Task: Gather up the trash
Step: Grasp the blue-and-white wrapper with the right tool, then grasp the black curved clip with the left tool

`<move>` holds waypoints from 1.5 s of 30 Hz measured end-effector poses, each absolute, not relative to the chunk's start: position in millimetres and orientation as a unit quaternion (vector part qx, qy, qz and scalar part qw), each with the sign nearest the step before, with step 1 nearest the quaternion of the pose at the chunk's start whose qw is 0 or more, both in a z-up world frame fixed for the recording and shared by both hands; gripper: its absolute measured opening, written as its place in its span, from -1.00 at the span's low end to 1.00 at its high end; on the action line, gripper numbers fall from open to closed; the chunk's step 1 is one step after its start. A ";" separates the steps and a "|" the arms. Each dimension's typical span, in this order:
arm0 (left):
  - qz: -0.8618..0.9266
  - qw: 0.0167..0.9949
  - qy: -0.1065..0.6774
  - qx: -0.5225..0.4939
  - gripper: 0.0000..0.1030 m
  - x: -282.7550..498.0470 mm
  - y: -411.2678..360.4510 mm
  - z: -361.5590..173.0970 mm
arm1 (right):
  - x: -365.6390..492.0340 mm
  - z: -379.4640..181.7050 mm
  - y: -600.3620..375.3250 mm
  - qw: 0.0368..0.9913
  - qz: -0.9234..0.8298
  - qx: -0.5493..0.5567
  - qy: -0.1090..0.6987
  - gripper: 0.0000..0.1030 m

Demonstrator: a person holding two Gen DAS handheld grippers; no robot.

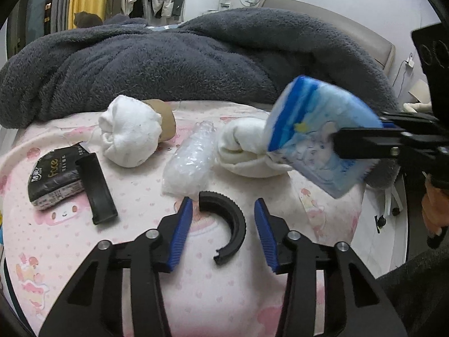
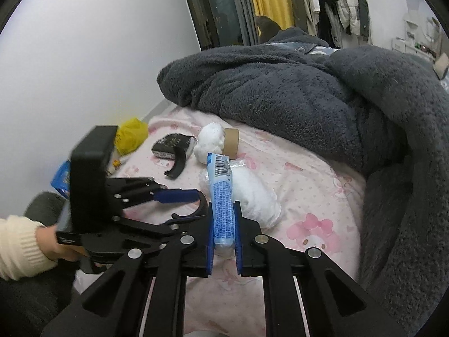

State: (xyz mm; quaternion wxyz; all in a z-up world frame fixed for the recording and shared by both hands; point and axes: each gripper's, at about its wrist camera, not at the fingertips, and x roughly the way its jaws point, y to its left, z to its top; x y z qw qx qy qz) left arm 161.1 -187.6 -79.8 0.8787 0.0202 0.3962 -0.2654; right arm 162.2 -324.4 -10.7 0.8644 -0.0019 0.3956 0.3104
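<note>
My left gripper [image 1: 223,205] is open just above the pink bedsheet, its blue fingers on either side of a black curved plastic piece [image 1: 228,223]. My right gripper [image 2: 223,213] is shut on a blue tissue pack [image 2: 221,196] and holds it above the bed; the pack also shows in the left wrist view [image 1: 317,137] at the right. On the sheet lie a crumpled clear plastic wrapper [image 1: 190,160], a black "Face" tissue pack [image 1: 53,177], a second black plastic piece [image 1: 96,188] and a cardboard tube [image 1: 167,118].
Two white rolled socks [image 1: 132,134] [image 1: 244,148] lie among the items. A dark grey fleece blanket [image 1: 182,56] is heaped behind. A yellow bag [image 2: 132,134] and blue packet [image 2: 61,178] lie by the wall beside the bed. The bed edge [image 1: 362,196] drops off at the right.
</note>
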 end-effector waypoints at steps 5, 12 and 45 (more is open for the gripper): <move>-0.258 0.880 0.398 0.018 -0.32 163.3 -191.0 -82.2 | 160.6 -8.5 -335.1 0.867 0.310 0.016 0.391 -0.78; -0.257 0.878 0.403 0.009 -0.45 165.1 -190.0 -80.7 | 158.9 -2.2 -338.5 0.870 0.312 0.027 0.381 -0.78; -0.196 0.907 0.371 -0.015 -0.80 152.3 -81.6 -35.7 | 177.9 27.1 -225.8 0.865 0.347 -0.011 0.363 -0.78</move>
